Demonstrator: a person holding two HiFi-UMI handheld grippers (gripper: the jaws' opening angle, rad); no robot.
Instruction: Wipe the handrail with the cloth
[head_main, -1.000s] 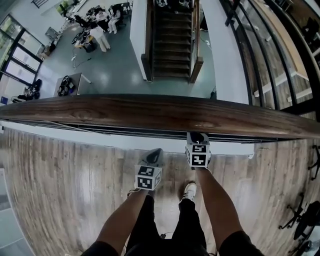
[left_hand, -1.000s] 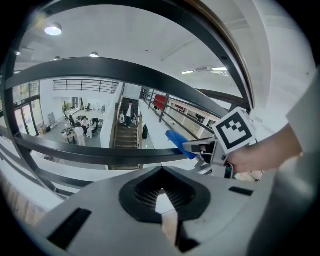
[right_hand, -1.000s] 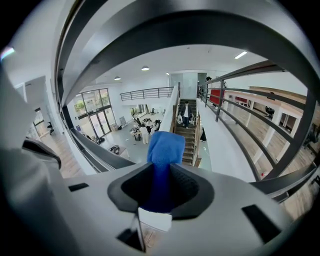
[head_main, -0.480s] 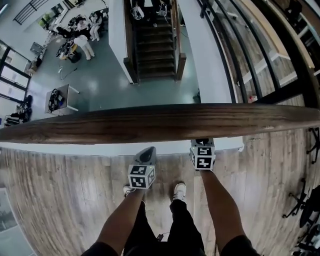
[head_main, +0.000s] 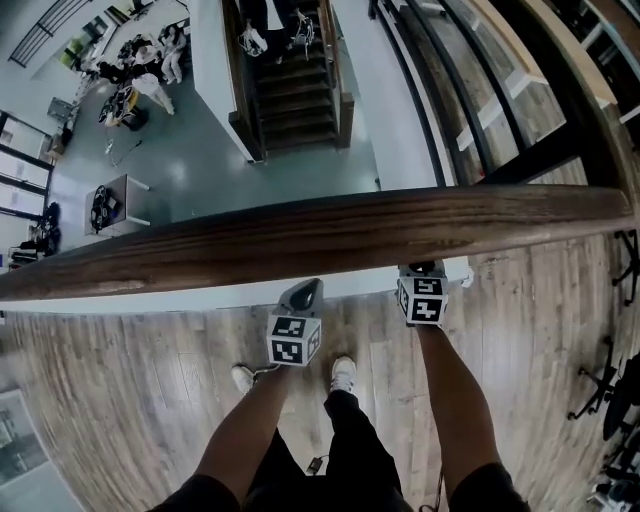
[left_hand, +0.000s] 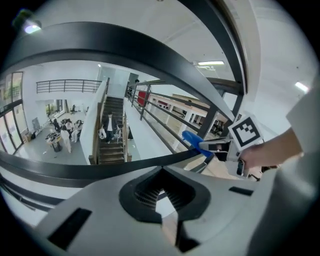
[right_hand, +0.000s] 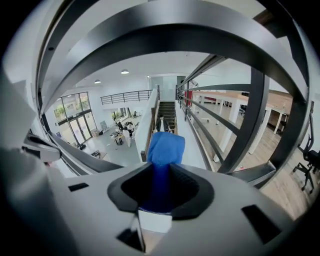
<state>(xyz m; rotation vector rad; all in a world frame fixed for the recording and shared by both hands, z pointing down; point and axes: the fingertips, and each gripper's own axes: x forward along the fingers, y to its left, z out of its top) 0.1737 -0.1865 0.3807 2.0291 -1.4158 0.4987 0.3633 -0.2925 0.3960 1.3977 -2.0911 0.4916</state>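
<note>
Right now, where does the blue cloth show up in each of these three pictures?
Right gripper view: the blue cloth is dead centre, pinched in the right claw.
Left gripper view: right of centre, poking out of that claw.
Head view: not visible; the claw's tip sits under the wooden handrail.
Shared landmark: the staircase on the floor below.

It is bright. In the right gripper view, ceiling lights (right_hand: 124, 71) glow at 11 o'clock, and windows (right_hand: 75, 120) at 9 o'clock let in daylight. In the head view, the wooden floor (head_main: 120, 400) shines pale at 8 o'clock and the handrail (head_main: 300, 240) looks bent. Both gripper views bulge like fishbowls, with black corners.
</note>
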